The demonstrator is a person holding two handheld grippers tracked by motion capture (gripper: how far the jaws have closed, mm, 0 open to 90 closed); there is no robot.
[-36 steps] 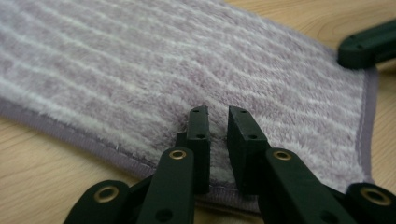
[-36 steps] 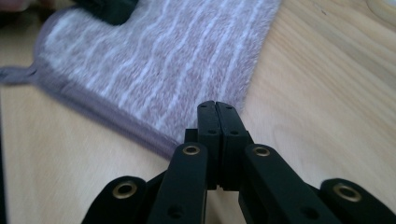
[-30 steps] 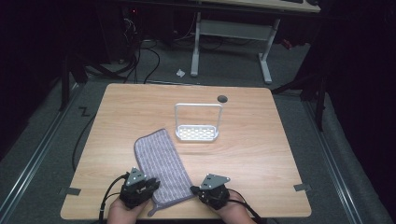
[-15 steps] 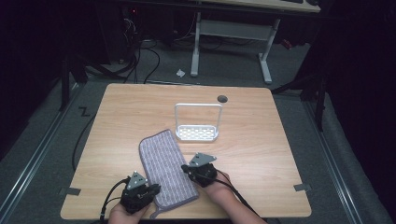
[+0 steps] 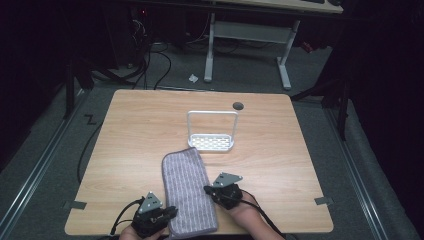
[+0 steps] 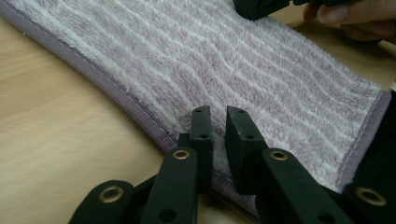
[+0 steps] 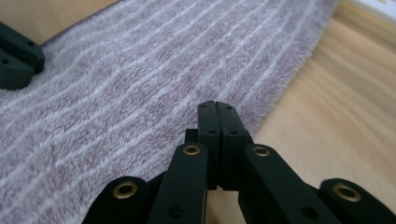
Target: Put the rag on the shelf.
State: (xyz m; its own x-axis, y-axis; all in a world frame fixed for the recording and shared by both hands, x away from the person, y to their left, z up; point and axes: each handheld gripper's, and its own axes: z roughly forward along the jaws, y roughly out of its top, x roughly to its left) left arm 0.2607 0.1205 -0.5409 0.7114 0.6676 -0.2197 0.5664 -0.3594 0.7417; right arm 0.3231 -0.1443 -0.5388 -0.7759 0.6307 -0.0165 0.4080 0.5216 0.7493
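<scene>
Left gripper point(image 5: 170, 214): at the table's near edge, about 7 o'clock from the table's middle; jaws parted by a narrow gap, tips over the near left hem of the cloth; whether they touch it cannot be told, and nothing sits between them point(image 6: 218, 122).
Right gripper point(image 5: 208, 190): near 5 o'clock of the table's middle, at the cloth's right hem; jaws pressed flat together, nothing visible between them, tips over the fuzzy edge point(image 7: 217, 109).
Cloth point(image 5: 187, 190): purple-grey striped towel lying flat on the table, long axis running roughly 6 to 12 o'clock, between the two grippers, near end reaching the table's near edge.
Rack point(image 5: 212, 131): white wire frame with a perforated tray, at 12 o'clock of the cloth, just beyond its far end.
Table point(image 5: 130, 135): light wood, a dark round hole near the far edge.
</scene>
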